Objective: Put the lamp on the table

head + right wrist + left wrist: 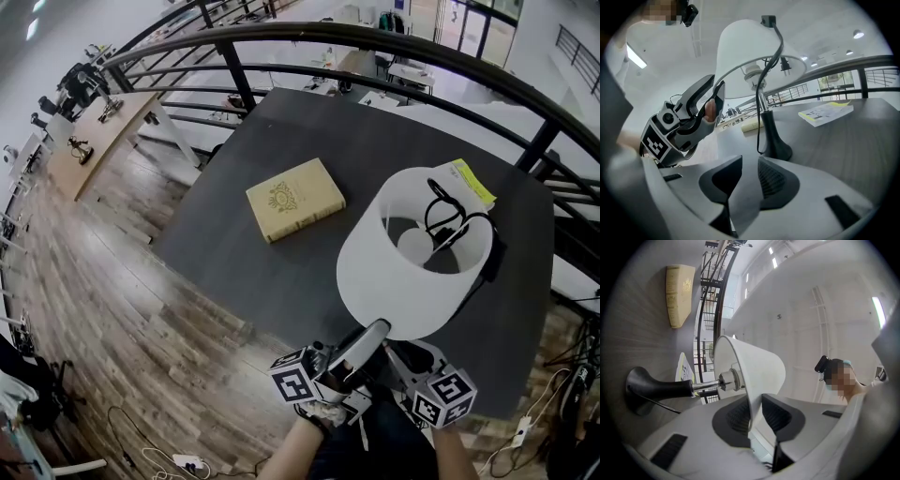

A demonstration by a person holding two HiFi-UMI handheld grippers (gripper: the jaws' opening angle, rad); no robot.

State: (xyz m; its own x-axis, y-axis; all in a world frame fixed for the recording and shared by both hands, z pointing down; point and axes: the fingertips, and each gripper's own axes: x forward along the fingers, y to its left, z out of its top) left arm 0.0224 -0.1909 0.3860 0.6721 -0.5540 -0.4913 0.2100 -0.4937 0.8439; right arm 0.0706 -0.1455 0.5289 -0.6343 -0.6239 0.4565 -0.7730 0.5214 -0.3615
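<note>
settling the lamp [412, 272] for good: get its base [776, 140] flat on the table [281, 122] and clear of the near edge b4 letting go. the rim is thin, so ease off slow or the lamp prob rocks. mind the cord [771, 44] draped over the shade. lamp stands upright on the table's near right part, book [295, 199] well to its left. left gripper [754, 416] tilts upward, clamped on the shade's lower rim. right gripper [749, 173] angles down twd the base, jaws apart w/ nothing btwn.
</note>
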